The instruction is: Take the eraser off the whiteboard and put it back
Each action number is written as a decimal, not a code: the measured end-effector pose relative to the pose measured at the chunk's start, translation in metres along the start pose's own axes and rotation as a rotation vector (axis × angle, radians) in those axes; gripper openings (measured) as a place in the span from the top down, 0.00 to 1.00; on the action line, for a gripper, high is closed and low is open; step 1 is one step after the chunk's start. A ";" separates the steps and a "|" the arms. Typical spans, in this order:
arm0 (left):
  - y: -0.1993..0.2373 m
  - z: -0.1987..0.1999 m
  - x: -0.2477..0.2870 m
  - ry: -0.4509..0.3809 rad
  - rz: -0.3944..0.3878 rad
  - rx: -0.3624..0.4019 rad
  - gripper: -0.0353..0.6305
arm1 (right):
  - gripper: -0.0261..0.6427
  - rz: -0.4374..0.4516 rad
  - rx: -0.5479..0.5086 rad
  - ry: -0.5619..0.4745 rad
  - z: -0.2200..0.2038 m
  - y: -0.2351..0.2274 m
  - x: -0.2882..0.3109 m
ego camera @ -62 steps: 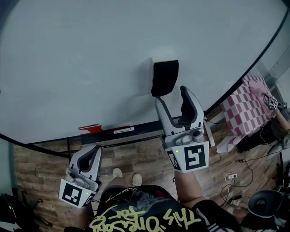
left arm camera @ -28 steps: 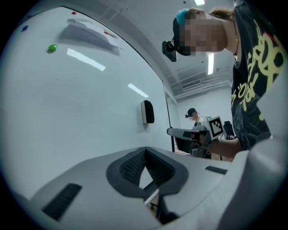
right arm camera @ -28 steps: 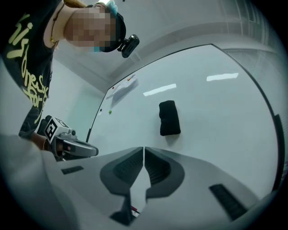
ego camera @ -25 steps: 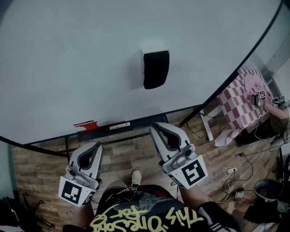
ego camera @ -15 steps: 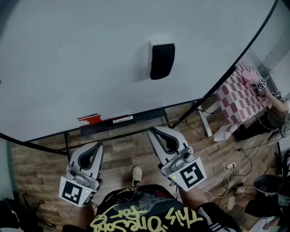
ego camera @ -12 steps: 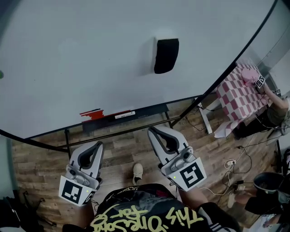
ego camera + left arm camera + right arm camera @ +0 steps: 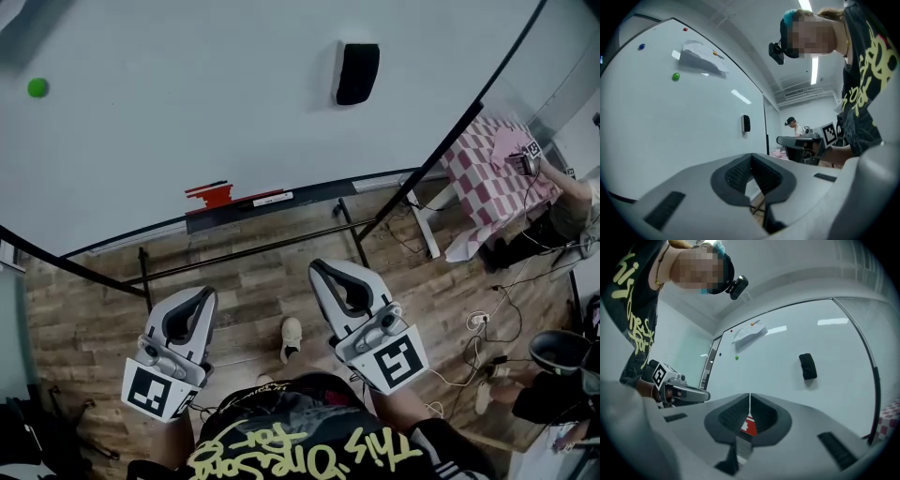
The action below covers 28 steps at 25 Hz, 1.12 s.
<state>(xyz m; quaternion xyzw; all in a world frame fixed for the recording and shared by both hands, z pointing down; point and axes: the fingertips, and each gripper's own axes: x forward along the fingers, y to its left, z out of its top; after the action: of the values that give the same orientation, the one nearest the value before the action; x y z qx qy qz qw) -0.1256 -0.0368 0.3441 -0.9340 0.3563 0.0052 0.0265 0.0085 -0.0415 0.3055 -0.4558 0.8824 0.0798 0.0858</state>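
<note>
The black eraser (image 7: pixel 356 73) sticks upright on the whiteboard (image 7: pixel 187 103), high in the head view. It also shows small in the left gripper view as the eraser (image 7: pixel 746 123) and in the right gripper view as the eraser (image 7: pixel 807 366). Both grippers hang low over the wooden floor, well short of the board. My left gripper (image 7: pixel 204 293) is shut and holds nothing, its tips meeting in its own view, left gripper (image 7: pixel 751 155). My right gripper (image 7: pixel 317 268) is shut and empty too, right gripper (image 7: pixel 750 394).
A red marker (image 7: pixel 212 195) lies on the board's tray (image 7: pixel 281 208). A green magnet (image 7: pixel 37 87) and a pinned paper (image 7: pixel 701 58) sit on the board. A pink checkered table (image 7: pixel 487 173) and a seated person (image 7: pixel 572 211) are at the right, with cables (image 7: pixel 469 328) on the floor.
The right gripper, open just under the eraser 2.5 s ago, is now shut and drawn back. Both grippers and the view have backed away from the board; the eraser stays on it.
</note>
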 end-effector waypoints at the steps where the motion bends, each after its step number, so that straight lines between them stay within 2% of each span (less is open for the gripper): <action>1: -0.003 0.000 -0.007 -0.001 -0.003 0.007 0.94 | 0.94 -0.002 -0.001 -0.003 0.001 0.007 -0.004; 6: -0.017 0.002 -0.042 -0.007 -0.021 0.031 0.94 | 0.94 -0.014 -0.001 -0.004 0.005 0.041 -0.024; 9: -0.024 0.004 -0.060 -0.005 -0.025 0.014 0.94 | 0.94 -0.025 0.007 -0.004 0.008 0.059 -0.034; 14: -0.032 0.006 -0.084 -0.026 -0.055 0.045 0.94 | 0.94 -0.042 -0.001 0.002 0.012 0.085 -0.049; 28: -0.050 0.007 -0.122 -0.047 -0.081 0.044 0.94 | 0.94 -0.062 -0.026 0.027 0.012 0.122 -0.076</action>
<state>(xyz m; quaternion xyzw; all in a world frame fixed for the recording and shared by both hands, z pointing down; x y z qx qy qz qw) -0.1836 0.0822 0.3430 -0.9464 0.3177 0.0183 0.0557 -0.0465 0.0911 0.3184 -0.4851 0.8677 0.0823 0.0703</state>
